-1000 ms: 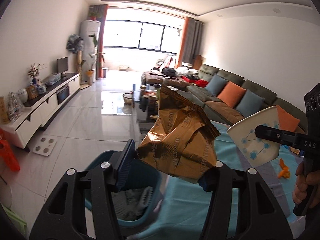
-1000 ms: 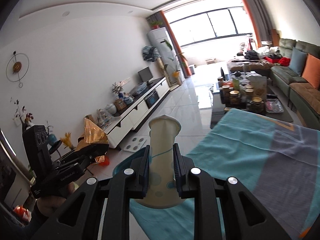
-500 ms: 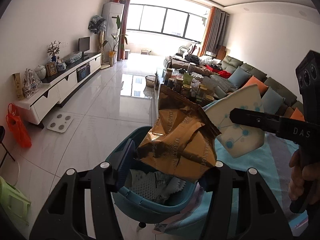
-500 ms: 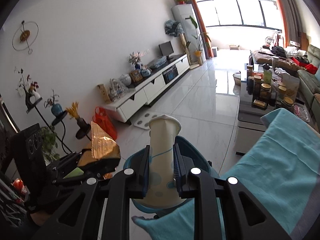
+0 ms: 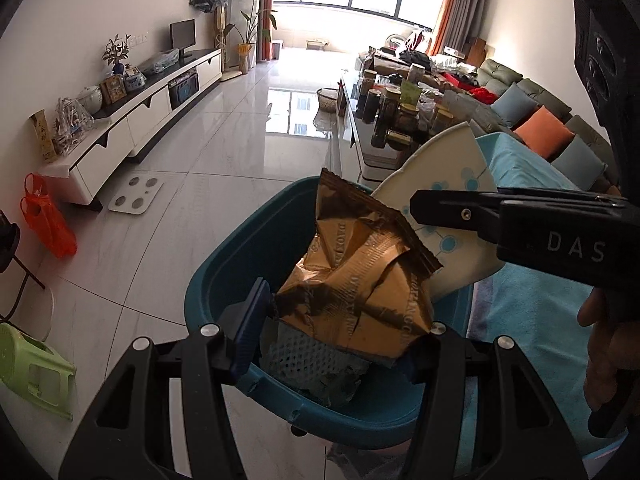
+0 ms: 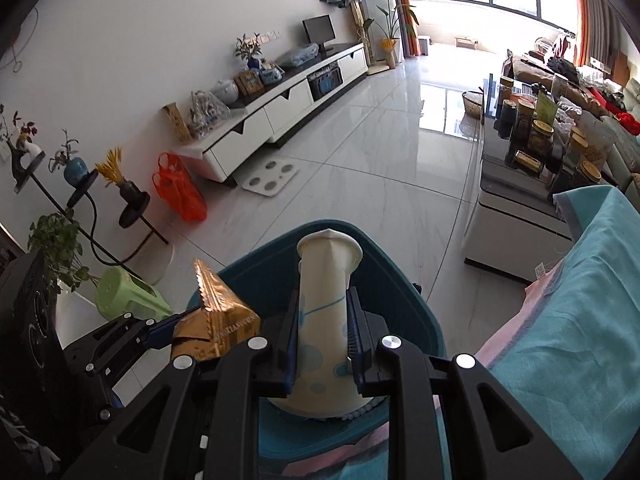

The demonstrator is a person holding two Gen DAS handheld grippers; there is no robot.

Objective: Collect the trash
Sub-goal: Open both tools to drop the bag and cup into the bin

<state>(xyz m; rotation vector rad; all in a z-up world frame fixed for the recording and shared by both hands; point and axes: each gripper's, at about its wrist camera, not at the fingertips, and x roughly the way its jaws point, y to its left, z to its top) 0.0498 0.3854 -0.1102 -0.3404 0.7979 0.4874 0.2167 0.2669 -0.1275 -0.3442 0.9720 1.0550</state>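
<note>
My left gripper (image 5: 340, 320) is shut on a crumpled gold and brown snack wrapper (image 5: 360, 280), held over the open teal trash bin (image 5: 224, 276). White foam netting and other scraps (image 5: 304, 356) lie inside the bin. My right gripper (image 6: 322, 340) is shut on a squashed white paper cup with blue dots (image 6: 324, 304), also above the bin (image 6: 404, 304). In the left wrist view the cup (image 5: 440, 184) and the right gripper (image 5: 424, 204) hang just right of the wrapper. In the right wrist view the wrapper (image 6: 216, 320) and the left gripper (image 6: 176, 330) sit at lower left.
A teal cloth (image 6: 580, 300) covers the table at the right, beside the bin. A low table with jars (image 6: 532, 148) stands beyond it. On the tiled floor are a white scale (image 5: 136, 196), an orange bag (image 5: 48, 224) and a green stool (image 5: 36, 368). A hand (image 5: 612, 352) grips the right tool.
Both grippers have come down and tilted toward the floor, carrying wrapper and cup from above the table edge to over the teal bin. The grips are unchanged.
</note>
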